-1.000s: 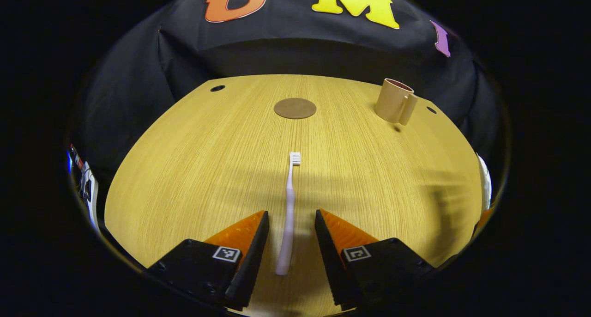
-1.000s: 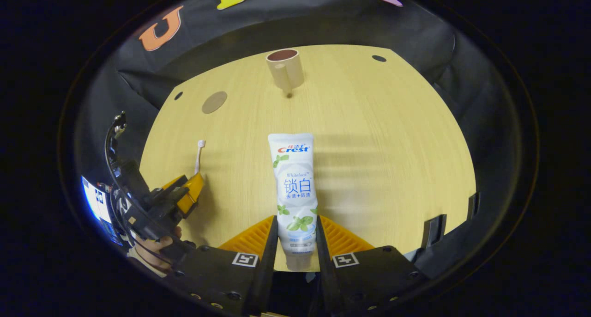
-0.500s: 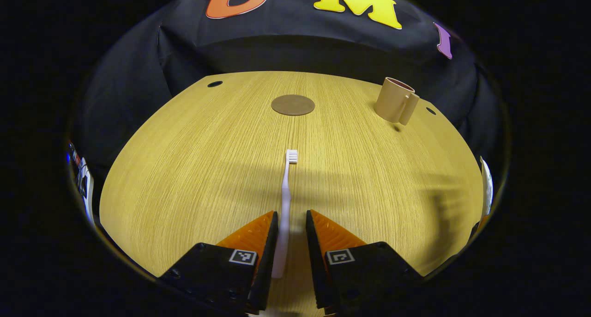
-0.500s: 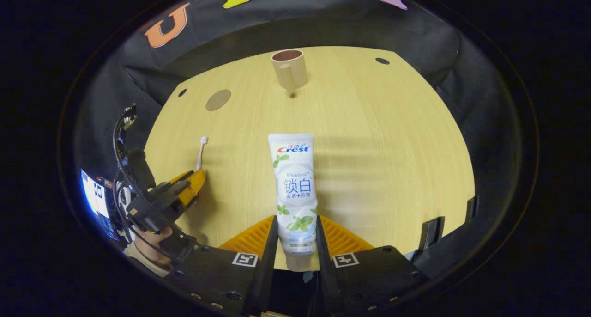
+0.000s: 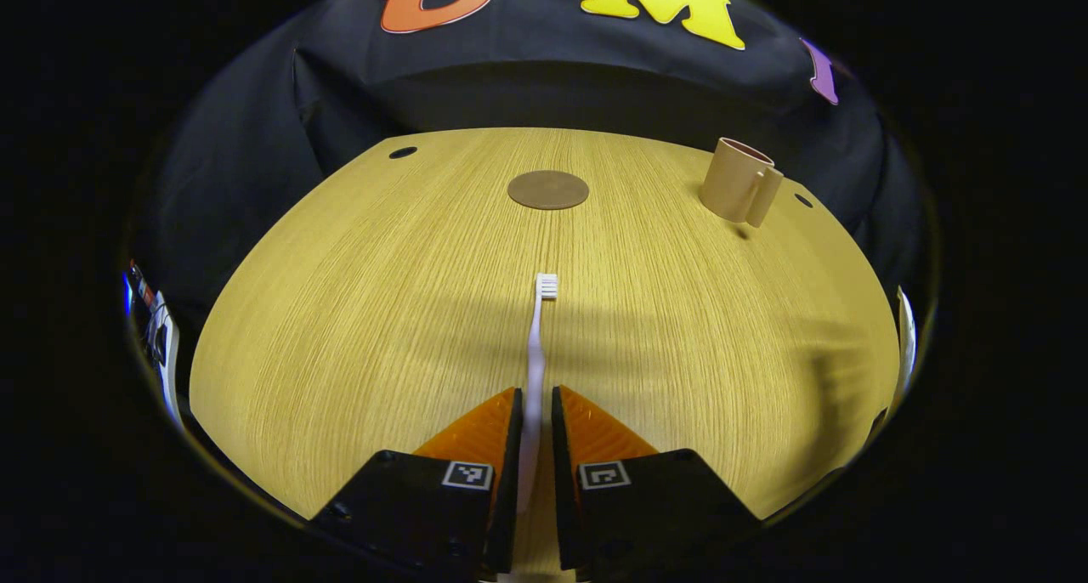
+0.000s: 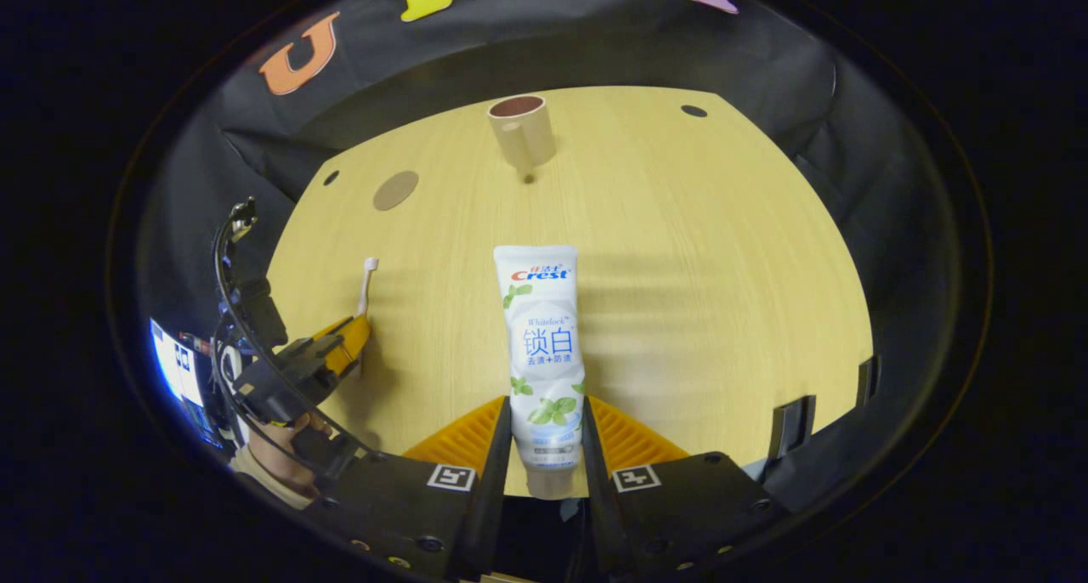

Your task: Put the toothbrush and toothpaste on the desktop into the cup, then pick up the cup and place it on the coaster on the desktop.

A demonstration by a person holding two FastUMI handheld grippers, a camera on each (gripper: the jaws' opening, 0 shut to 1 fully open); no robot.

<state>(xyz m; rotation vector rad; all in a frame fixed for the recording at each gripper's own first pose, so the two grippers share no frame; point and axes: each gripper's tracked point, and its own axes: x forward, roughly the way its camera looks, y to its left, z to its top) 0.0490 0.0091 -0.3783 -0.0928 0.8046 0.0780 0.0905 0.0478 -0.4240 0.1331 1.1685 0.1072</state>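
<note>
Toothbrush, slim and pale pink with a white bristle head (image 5: 535, 345), lay clamped by its handle between the left gripper's (image 5: 534, 400) closed fingers, its long axis running straight ahead of them, head foremost. Beyond the fingertips sat a round brown coaster (image 5: 548, 189); ahead to their right stood a tan handled cup (image 5: 739, 192), upright on the wooden desktop (image 5: 357, 311). The right gripper's (image 6: 545, 409) fingers squeezed a white toothpaste tube (image 6: 541, 345) near its cap end, crimped end pointing forward toward the cup.
</note>
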